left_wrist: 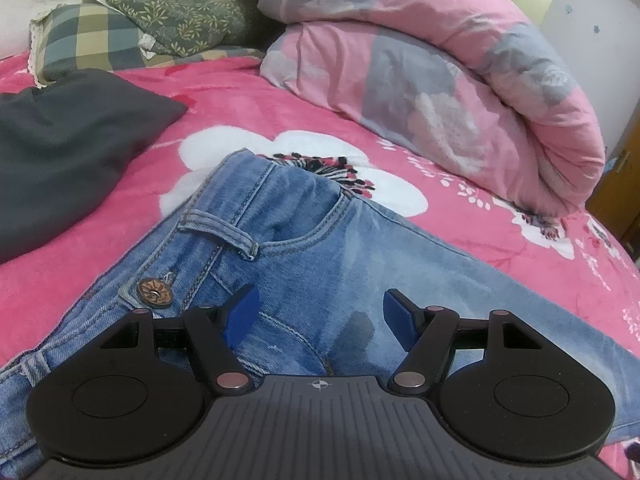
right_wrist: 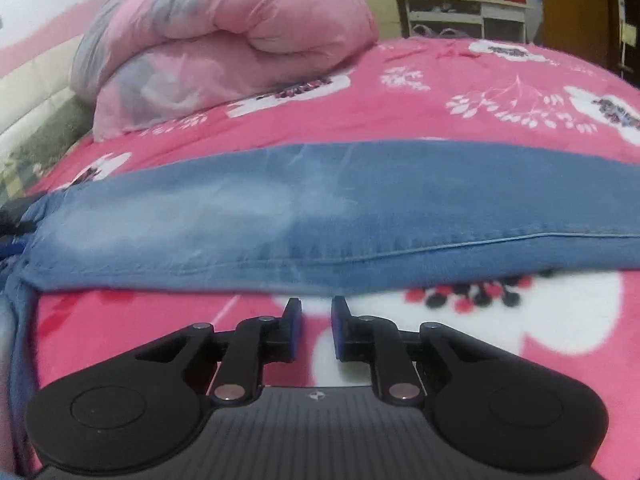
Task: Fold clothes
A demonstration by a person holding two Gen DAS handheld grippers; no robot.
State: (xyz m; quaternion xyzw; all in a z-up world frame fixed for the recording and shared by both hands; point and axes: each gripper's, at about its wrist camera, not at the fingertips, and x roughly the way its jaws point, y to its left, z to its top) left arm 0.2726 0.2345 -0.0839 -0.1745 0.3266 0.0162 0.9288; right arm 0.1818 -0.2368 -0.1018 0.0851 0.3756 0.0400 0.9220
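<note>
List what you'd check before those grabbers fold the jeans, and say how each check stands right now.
1. Jeans lie flat on the bed: ok.
2. Left gripper open over the jeans: ok.
3. Right gripper holding denim: not ok, it grips nothing.
4. Right gripper's jaws wide enough for the trouser leg: not ok, narrow gap.
5. Quilt apart from the jeans: ok.
6. Trouser cuffs aligned: cannot tell, out of view.
</note>
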